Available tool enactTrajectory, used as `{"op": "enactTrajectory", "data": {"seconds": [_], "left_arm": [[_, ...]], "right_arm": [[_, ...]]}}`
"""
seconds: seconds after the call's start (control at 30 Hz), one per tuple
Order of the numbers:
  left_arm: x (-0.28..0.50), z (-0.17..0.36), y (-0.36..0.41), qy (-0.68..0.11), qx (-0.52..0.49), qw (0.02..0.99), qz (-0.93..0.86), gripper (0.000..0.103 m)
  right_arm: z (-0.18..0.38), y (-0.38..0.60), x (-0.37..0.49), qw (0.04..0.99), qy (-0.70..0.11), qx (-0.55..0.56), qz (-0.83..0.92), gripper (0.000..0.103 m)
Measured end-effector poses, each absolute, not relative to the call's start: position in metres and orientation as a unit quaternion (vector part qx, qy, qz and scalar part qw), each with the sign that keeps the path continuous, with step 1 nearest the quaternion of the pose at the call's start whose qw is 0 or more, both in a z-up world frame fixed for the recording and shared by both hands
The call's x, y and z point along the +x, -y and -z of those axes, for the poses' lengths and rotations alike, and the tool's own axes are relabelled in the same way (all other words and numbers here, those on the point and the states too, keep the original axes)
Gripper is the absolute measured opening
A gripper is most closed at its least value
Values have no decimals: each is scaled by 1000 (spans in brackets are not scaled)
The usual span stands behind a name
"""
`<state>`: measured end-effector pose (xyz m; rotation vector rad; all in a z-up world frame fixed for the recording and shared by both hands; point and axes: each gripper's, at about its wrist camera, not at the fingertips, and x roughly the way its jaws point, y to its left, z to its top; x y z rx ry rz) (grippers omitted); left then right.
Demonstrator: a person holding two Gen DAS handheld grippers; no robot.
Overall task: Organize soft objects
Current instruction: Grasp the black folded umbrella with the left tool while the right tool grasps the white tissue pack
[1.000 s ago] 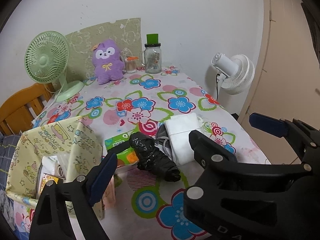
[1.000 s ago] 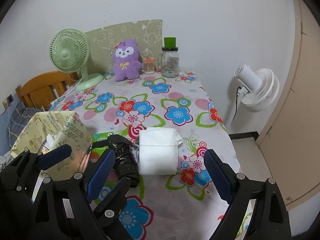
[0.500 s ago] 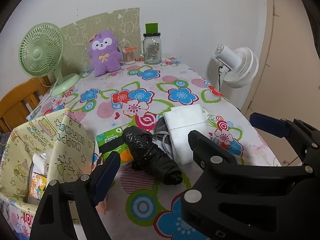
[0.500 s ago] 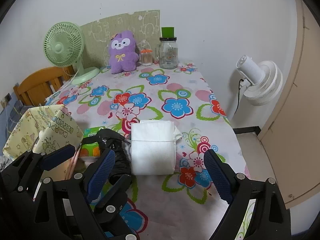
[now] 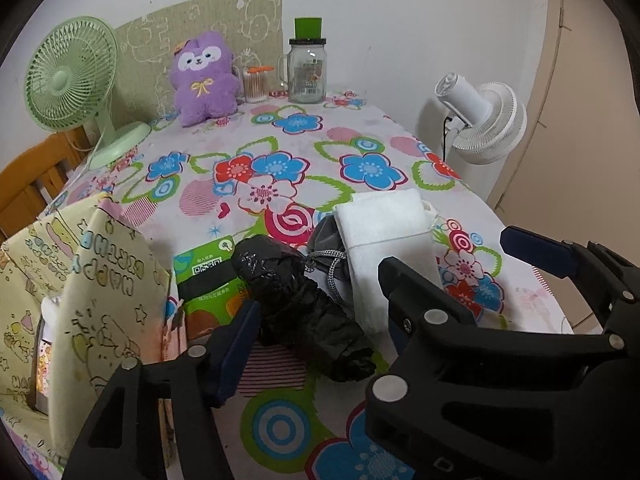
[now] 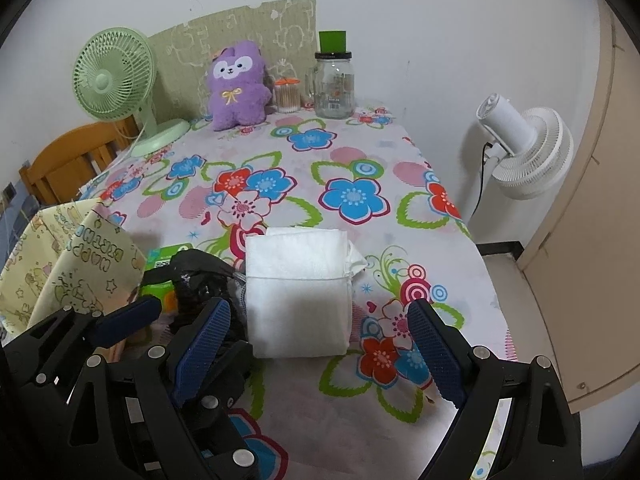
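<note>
On the flowered table (image 6: 360, 420), the open yellow gift box (image 5: 80, 272) sits at the left edge, with a green tissue pack (image 5: 204, 276), crumpled black bag (image 5: 296, 300), grey drawstring pouch (image 5: 326, 240) and folded white cloth (image 6: 298, 296) touching in a row. The left gripper (image 5: 376, 308) gapes empty over the bag. The right gripper (image 6: 320, 340) is spread wide, empty, just short of the cloth, bare tabletop beyond toward the purple plush (image 6: 238, 86).
</note>
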<state>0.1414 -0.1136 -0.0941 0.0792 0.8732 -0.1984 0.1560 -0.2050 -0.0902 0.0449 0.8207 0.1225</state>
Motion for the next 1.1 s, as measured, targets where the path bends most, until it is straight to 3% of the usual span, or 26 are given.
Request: {"op": "enactTrajectory", "data": {"seconds": [0.2, 0.43, 0.7, 0.77, 0.83, 1.1], "left_arm": [[150, 104, 110, -438, 35, 894, 89, 45], [152, 109, 105, -443, 34, 891, 93, 29], [154, 111, 102, -445, 21, 889, 102, 23], [154, 111, 102, -445, 20, 889, 102, 23], [154, 111, 101, -446, 20, 889, 103, 22], [151, 110, 104, -444, 30, 890, 101, 20]], "right_arm": [[101, 202, 166, 909, -412, 22, -63, 92], [113, 196, 179, 901, -427, 18, -70, 92], [123, 195, 187, 892, -443, 38, -80, 92], [124, 196, 188, 892, -444, 40, -80, 87], [125, 195, 189, 888, -451, 42, -82, 73], [126, 197, 186, 886, -454, 50, -86, 61]]}}
